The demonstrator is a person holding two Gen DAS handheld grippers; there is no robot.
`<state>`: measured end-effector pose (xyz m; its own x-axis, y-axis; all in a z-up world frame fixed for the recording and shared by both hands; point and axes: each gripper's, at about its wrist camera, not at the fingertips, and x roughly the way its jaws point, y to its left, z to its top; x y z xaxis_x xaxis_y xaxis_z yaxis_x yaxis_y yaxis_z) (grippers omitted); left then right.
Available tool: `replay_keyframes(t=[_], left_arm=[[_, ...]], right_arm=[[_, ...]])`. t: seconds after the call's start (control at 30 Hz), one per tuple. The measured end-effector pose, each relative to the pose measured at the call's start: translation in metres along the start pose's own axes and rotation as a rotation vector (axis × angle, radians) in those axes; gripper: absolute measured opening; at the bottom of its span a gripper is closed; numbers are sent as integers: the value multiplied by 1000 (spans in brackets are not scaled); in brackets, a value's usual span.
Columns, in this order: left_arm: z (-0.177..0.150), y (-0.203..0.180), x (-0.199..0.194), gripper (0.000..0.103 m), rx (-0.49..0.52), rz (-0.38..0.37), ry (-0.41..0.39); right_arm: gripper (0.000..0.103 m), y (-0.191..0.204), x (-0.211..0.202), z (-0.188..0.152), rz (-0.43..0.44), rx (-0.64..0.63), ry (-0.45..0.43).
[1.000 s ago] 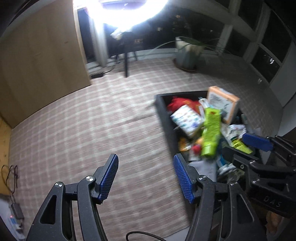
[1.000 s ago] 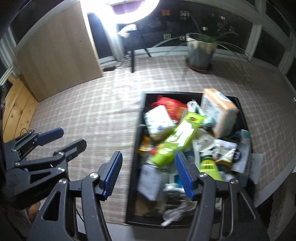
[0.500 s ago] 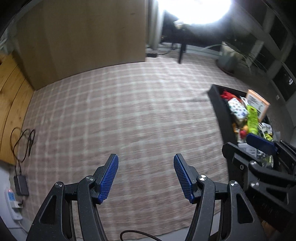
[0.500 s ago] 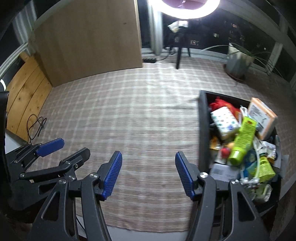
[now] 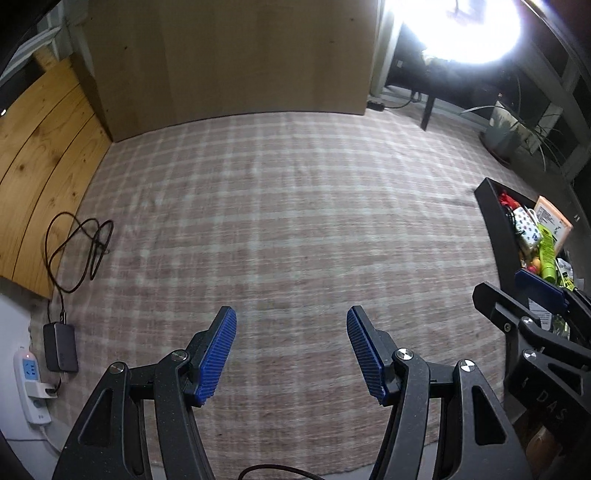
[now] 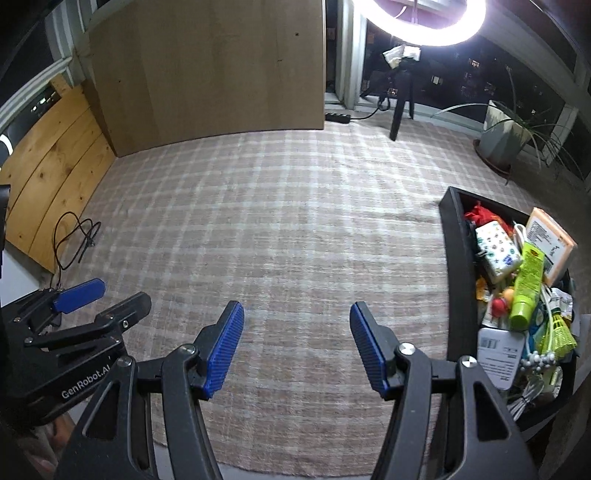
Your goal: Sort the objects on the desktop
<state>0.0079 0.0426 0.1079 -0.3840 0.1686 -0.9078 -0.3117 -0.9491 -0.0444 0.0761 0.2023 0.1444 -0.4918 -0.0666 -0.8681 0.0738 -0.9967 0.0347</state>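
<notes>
A black bin (image 6: 453,258) full of mixed objects stands at the right of a checked cloth (image 6: 295,229). In it lie a green tube (image 6: 526,284), a patterned tissue pack (image 6: 496,251), an orange-edged box (image 6: 550,243) and a yellow-green shuttlecock (image 6: 559,332). The bin (image 5: 495,225) sits at the far right edge of the left wrist view. My right gripper (image 6: 297,339) hangs open over bare cloth, left of the bin. My left gripper (image 5: 291,343) is open too, over the cloth (image 5: 280,229), with nothing between its blue pads.
A wooden panel (image 6: 207,70) stands upright at the back. Pale wood boards (image 5: 40,155) and a coiled black cable (image 5: 79,243) lie at the left, with a power strip (image 5: 31,387) below them. A ring light (image 6: 417,18) glares at the top and a potted plant (image 6: 502,136) stands at the back right.
Both grippers have swung left, away from the bin, which slid from the middle of each view to its right edge. Both stayed open and empty.
</notes>
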Motion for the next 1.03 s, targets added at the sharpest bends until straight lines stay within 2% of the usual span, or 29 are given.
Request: replay_keyframes(t=[0.37,0.63,0.8,1.03], left_arm=[[-7,20,-1,60,-42,-1,5],[-10,24,1,60,-57,3,-9],[-13,32,2,60,-91,-1,14],[-11,26,-3,60,-65,-4,-21]], right_arm=[[59,25,9,-1,0,-41,12],[59,26,15,-1,4,-49,24],[59,27,20,-1,1,-60,28],[59,29,23,2,5,-66,27]])
